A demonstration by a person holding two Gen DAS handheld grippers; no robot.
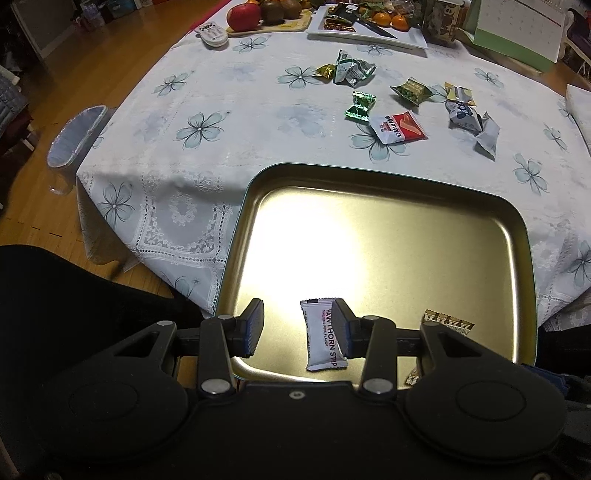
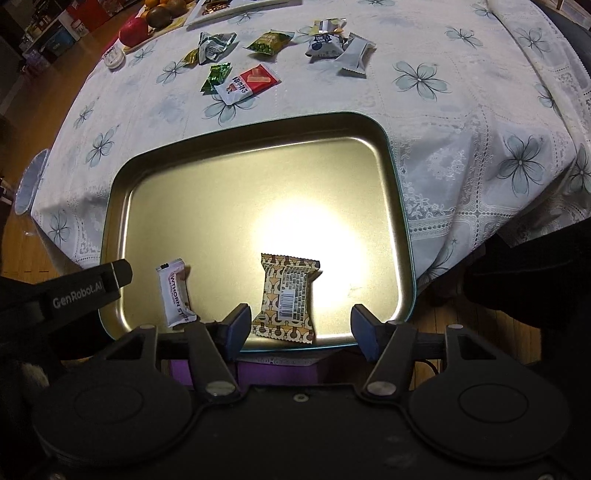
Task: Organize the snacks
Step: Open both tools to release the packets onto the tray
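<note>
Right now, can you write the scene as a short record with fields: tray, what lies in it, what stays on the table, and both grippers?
tray: gold metal tray at the near table edge
in tray: white hawthorn strip, brown patterned packet, lying apart
on table: red-white packet, green candy, several more wrapped snacks beyond the tray
left gripper: fingers open above the strip, not pressing it
right gripper: fingers open above the packet, not pressing it
background: apple, remote

White packet point(image 1: 323, 335) reads "HAWTHORN STRIP"; left gripper point(image 2: 88, 288) reads "GenRobot.AI".
</note>
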